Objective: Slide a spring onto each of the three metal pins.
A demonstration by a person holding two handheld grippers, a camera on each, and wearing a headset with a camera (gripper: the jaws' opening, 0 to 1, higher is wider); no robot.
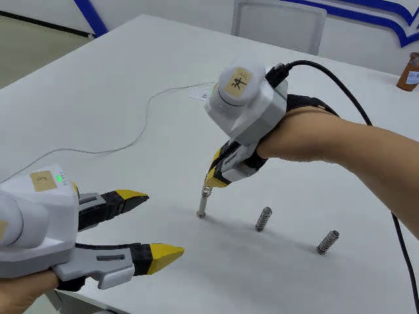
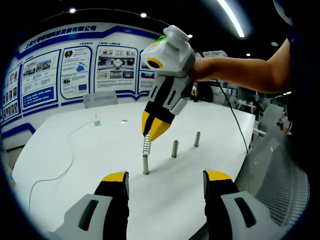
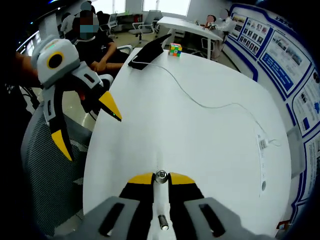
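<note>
Head view: high and near, facing forward and down over the white table (image 1: 131, 85); left gripper (image 1: 163, 222) close at 8 o'clock, right gripper (image 1: 209, 183) at centre.
Left gripper view: low above the table, facing level along parted jaws toward the pin (image 2: 145, 165), near.
Right gripper view: facing steeply down along jaws closed on the spring (image 3: 161, 176), very close at 6 o'clock.
Shared: table and spring across all three; opposite gripper inside each gripper view.
</note>
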